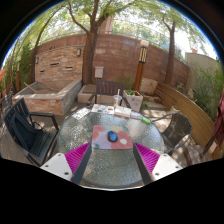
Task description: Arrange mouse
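Mouse [113, 136] sits on a pink mat [110, 139] on the glass table [70, 130], ahead of the gripper [110, 160], fingers apart, nothing between them. Planter [132, 99] beyond holds a plant. Chair [28, 130] beside table. Table's far items indistinct.

The claw [110, 160] hangs empty, its two magenta-padded fingers [78, 157] apparently spread wide.
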`<action>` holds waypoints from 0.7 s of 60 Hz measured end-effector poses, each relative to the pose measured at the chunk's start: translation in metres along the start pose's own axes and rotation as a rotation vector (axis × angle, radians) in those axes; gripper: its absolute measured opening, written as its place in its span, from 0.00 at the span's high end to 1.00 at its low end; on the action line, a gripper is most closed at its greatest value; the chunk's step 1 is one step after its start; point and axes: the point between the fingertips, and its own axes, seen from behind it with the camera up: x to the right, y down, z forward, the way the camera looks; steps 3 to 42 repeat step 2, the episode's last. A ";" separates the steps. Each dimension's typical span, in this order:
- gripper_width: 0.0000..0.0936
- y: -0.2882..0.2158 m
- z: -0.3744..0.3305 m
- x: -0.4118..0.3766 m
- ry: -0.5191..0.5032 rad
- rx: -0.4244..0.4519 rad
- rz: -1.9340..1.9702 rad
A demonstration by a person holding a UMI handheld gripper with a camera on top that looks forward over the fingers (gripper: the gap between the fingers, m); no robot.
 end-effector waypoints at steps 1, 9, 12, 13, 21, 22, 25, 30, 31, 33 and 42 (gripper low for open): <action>0.09 0.000 -0.001 0.000 0.000 0.001 0.000; 0.09 0.001 -0.002 0.000 0.000 0.002 0.001; 0.09 0.001 -0.002 0.000 0.000 0.002 0.001; 0.09 0.001 -0.002 0.000 0.000 0.002 0.001; 0.09 0.001 -0.002 0.000 0.000 0.002 0.001; 0.09 0.001 -0.002 0.000 0.000 0.002 0.001; 0.09 0.001 -0.002 0.000 0.000 0.002 0.001; 0.09 0.001 -0.002 0.000 0.000 0.002 0.001; 0.09 0.001 -0.002 0.000 0.000 0.002 0.001; 0.09 0.001 -0.002 0.000 0.000 0.002 0.001; 0.09 0.001 -0.002 0.000 0.000 0.002 0.001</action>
